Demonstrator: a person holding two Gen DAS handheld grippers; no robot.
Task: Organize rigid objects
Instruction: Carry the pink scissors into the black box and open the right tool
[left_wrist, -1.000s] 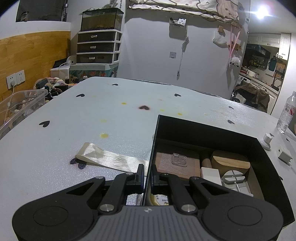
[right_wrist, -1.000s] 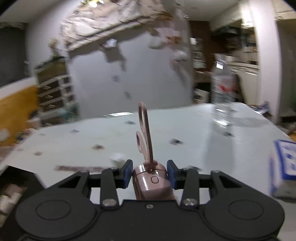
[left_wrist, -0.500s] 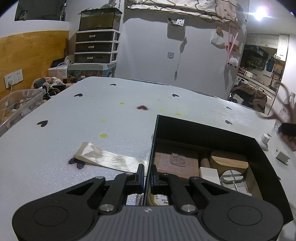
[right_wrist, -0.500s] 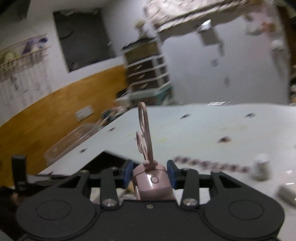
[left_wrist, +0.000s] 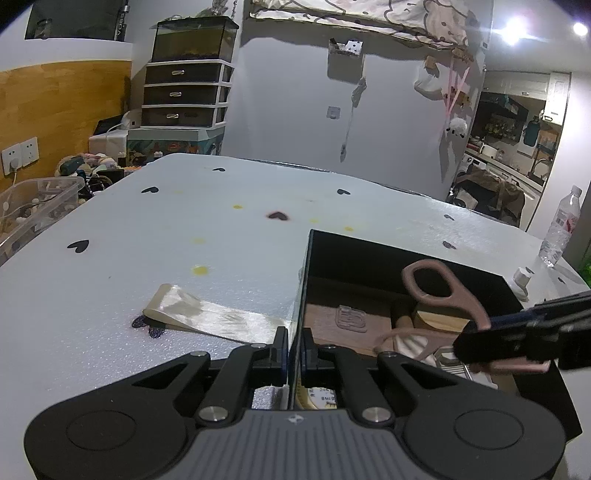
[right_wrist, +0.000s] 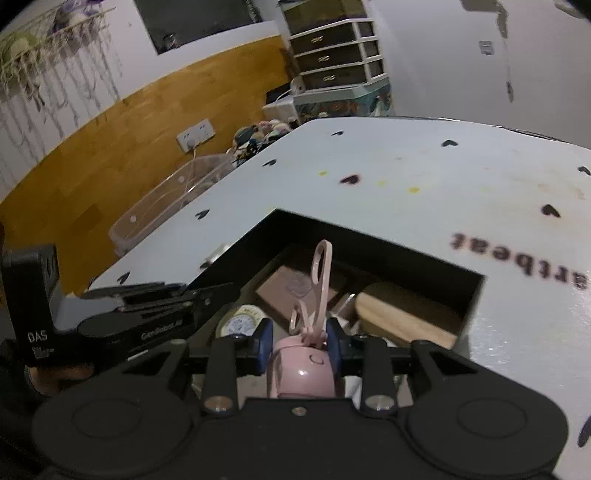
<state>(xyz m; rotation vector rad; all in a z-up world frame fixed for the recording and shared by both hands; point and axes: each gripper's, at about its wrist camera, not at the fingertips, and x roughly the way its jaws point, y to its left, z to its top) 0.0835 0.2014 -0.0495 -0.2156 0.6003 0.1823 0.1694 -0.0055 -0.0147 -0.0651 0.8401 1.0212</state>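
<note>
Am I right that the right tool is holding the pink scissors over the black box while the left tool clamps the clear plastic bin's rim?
Not quite. The left tool is shut on the wall of the black box, not the clear plastic bin, which sits off the table's far left; the left wrist view shows it. The right tool does hold the pink scissors over the box.

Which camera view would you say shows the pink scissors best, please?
The left wrist view: the pink scissors appear side-on over the black box, handle loops plain, held in the right claw. The right wrist view shows them edge-on, foreshortened, only a thin loop above the sheath.
</note>
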